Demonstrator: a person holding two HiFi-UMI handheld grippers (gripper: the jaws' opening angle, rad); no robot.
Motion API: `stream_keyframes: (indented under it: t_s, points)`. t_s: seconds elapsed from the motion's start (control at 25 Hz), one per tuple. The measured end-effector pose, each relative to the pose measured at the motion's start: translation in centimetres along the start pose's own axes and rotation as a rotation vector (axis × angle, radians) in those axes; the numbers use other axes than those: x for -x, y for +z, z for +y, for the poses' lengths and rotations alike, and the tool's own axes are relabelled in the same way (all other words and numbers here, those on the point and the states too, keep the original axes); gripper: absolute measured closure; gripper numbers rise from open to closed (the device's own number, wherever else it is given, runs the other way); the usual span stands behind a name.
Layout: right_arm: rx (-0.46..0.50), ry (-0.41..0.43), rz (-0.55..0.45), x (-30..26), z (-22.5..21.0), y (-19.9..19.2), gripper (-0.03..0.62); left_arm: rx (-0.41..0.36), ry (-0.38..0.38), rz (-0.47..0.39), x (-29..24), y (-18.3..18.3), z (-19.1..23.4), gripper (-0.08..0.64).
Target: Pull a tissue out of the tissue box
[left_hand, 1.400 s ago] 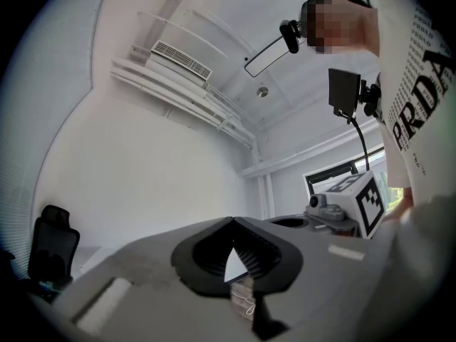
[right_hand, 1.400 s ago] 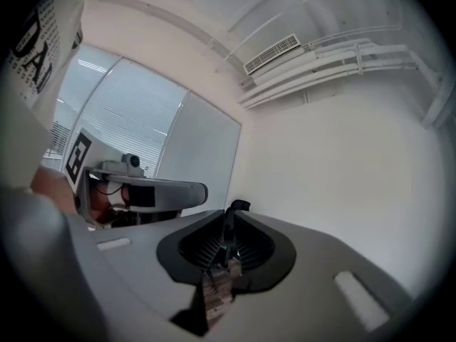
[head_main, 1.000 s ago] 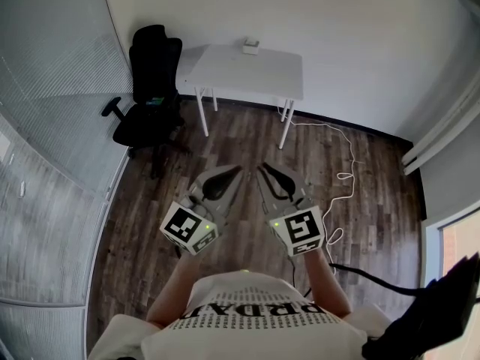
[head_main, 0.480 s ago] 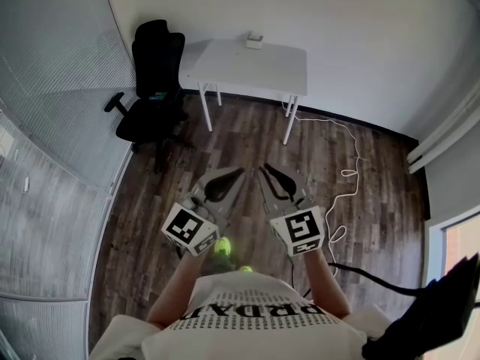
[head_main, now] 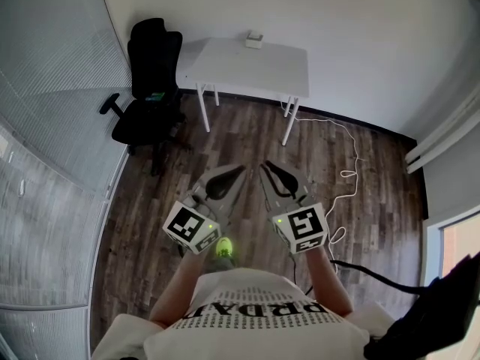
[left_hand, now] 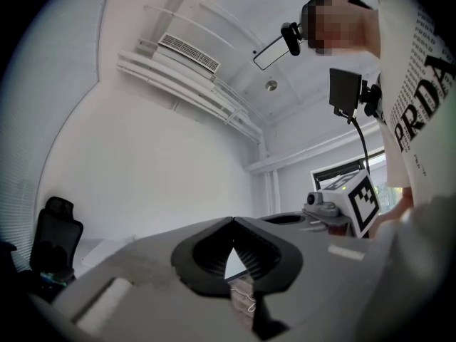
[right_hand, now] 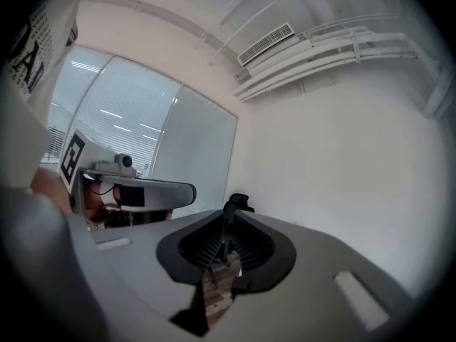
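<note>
The tissue box (head_main: 254, 40) is a small white box at the back edge of a white table (head_main: 225, 66) against the far wall. Both grippers hang in mid-air over the wooden floor, well short of the table. My left gripper (head_main: 241, 169) points toward it with its jaw tips together (left_hand: 231, 219) and nothing between them. Beside it my right gripper (head_main: 262, 166) also has its tips touching (right_hand: 228, 214) and is empty. Each gripper's marker cube shows in the other's view.
A black office chair (head_main: 150, 81) stands left of the table. A white cable (head_main: 349, 163) loops over the floor at the right, with a black cable (head_main: 367, 272) nearer me. A glass wall with blinds runs along the left. A green shoe (head_main: 225, 246) shows under the left gripper.
A green shoe has come into view below the left gripper as the person steps. Both grippers have drifted slightly, side by side, with their jaws unchanged.
</note>
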State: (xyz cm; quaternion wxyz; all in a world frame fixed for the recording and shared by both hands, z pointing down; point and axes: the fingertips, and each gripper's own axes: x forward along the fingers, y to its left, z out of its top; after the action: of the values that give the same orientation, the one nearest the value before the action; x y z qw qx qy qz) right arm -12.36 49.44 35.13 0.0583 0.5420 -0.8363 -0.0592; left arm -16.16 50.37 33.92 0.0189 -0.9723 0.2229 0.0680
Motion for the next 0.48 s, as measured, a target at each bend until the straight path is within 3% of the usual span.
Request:
stream_keyframes:
  t_s: [0.48]
  points:
    - [0.006,-0.022,0.005,-7.9,-1.0,0.6,0.545,0.024,-0.042,-0.016,-1.7,-0.1,7.9,0.569]
